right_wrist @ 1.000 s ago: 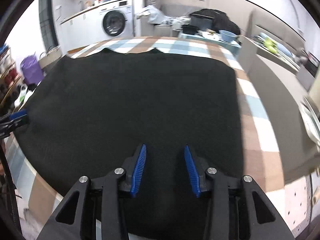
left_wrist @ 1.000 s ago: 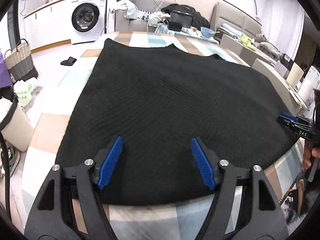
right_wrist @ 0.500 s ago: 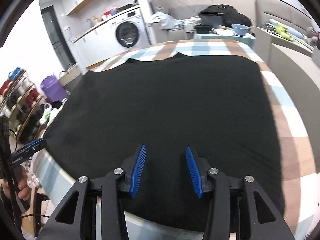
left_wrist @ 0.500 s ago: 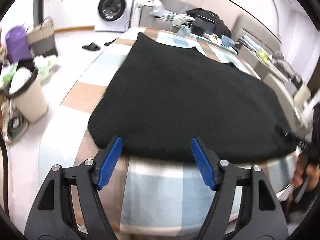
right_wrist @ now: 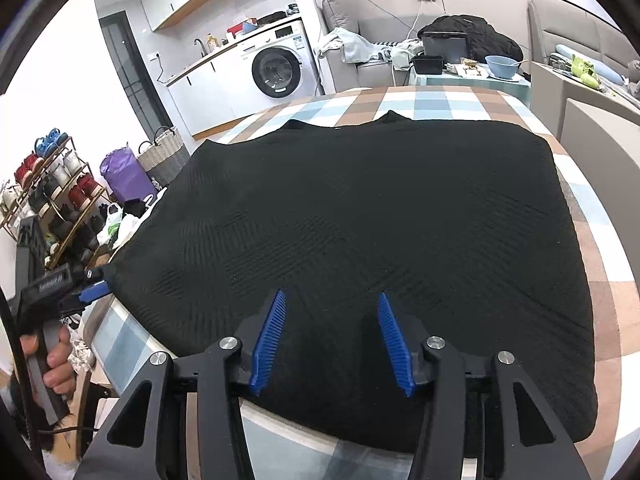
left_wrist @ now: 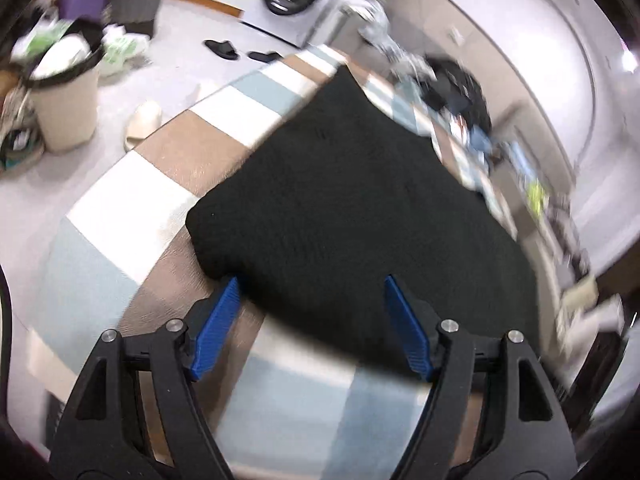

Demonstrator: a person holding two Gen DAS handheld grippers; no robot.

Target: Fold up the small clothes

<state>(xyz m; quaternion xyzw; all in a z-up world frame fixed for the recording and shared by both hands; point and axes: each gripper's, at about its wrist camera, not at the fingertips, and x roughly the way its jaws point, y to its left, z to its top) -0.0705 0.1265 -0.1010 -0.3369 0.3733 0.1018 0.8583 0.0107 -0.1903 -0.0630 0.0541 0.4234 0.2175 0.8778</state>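
The right gripper (right_wrist: 331, 336) has its blue fingers (right_wrist: 269, 344) a fair way apart, and they have just been opening; the black garment (right_wrist: 360, 220) lies under them, but the pads do not press on it and hold nothing. The left gripper (left_wrist: 310, 326) has its fingers (left_wrist: 214, 330) spread wide at the near corner of the same black garment (left_wrist: 360, 208); one tip is right at the cloth's edge, and nothing is pinched. In the right wrist view the left gripper (right_wrist: 90, 286) shows small at the left side, with a hand (right_wrist: 56, 364) around its grip, and its tip is just beside the garment's edge. The garment lies flat and spread out on a desk (right_wrist: 600, 292) with a checked cloth of brown, pale blue and white squares. It covers most of the desk, and its near edge reaches the desk's rim. Behind the desk stands a white washing machine (right_wrist: 276, 68) under a counter, and a grey sofa piled with clothes (right_wrist: 360, 48). A blue bowl (right_wrist: 500, 66) sits on a small table. At the left are a shoe rack (right_wrist: 44, 188), a woven basket (right_wrist: 164, 156) and a purple bag (right_wrist: 124, 176). The left wrist view is blurry, so the far things there are hard to make out, but a pale bin (left_wrist: 64, 108) and dark slippers (left_wrist: 220, 48) show on the floor. The far right corner of the garment is cut off in that view.
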